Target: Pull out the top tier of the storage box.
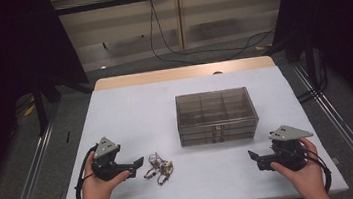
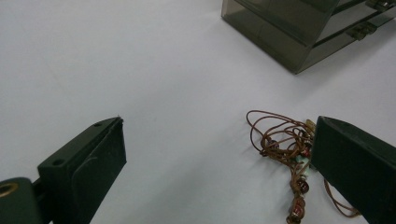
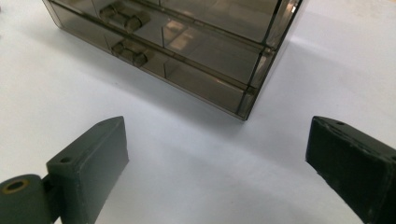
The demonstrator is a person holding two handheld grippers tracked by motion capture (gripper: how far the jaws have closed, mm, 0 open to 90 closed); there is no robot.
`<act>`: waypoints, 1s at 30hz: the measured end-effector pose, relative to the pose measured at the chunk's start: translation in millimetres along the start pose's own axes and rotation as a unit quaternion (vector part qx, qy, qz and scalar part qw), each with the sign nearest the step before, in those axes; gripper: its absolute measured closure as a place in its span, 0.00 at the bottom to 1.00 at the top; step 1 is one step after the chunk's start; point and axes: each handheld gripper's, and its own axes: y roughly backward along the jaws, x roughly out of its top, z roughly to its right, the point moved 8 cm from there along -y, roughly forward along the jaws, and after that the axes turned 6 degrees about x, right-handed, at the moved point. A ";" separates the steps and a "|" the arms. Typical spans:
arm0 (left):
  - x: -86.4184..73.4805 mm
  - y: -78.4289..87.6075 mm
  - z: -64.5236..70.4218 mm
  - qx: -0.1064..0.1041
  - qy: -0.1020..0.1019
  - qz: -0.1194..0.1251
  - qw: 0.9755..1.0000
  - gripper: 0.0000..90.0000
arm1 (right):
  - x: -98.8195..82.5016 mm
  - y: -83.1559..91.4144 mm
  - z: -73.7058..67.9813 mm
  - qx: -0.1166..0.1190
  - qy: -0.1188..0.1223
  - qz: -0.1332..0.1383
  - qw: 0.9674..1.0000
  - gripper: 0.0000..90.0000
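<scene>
Fingers point(image 2: 100, 154) apart, wire tangle point(image 2: 285, 144) beside, box point(image 1: 216, 115) beyond

A white-topped table point(image 1: 130, 110) stands on grey floor point(image 1: 15, 163) between dark curtains point(image 1: 2, 44).

wire bundle point(image 1: 158, 169) left before box point(image 1: 216, 115)

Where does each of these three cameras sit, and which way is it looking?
High view: above the near edge, looking forward and down on the table; both hands show, holding the left gripper and right gripper.
Left gripper view: rides that gripper, looking between its open jaws at a tangle of wire.
Right gripper view: rides that gripper, its open jaws facing the clear box.
Shared: all three show the box; the high and left views show the wire.
</scene>
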 end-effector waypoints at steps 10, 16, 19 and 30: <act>-5.7 3.8 -1.6 0.011 -0.010 -0.008 1.000 0.04 | 5.5 -5.1 -1.0 -0.013 0.025 -0.005 1.000 0.06; -7.6 2.7 -4.6 0.019 -0.011 -0.013 1.000 0.04 | 4.6 -4.9 4.2 -0.042 0.050 -0.015 0.998 0.07; -8.5 1.5 -5.3 0.021 -0.016 -0.016 1.000 0.04 | 4.4 -4.3 6.7 -0.053 0.060 -0.018 0.997 0.07; -9.7 0.4 -5.7 0.025 -0.023 -0.021 0.999 0.04 | 5.2 -3.1 13.5 -0.114 0.117 -0.036 0.986 0.09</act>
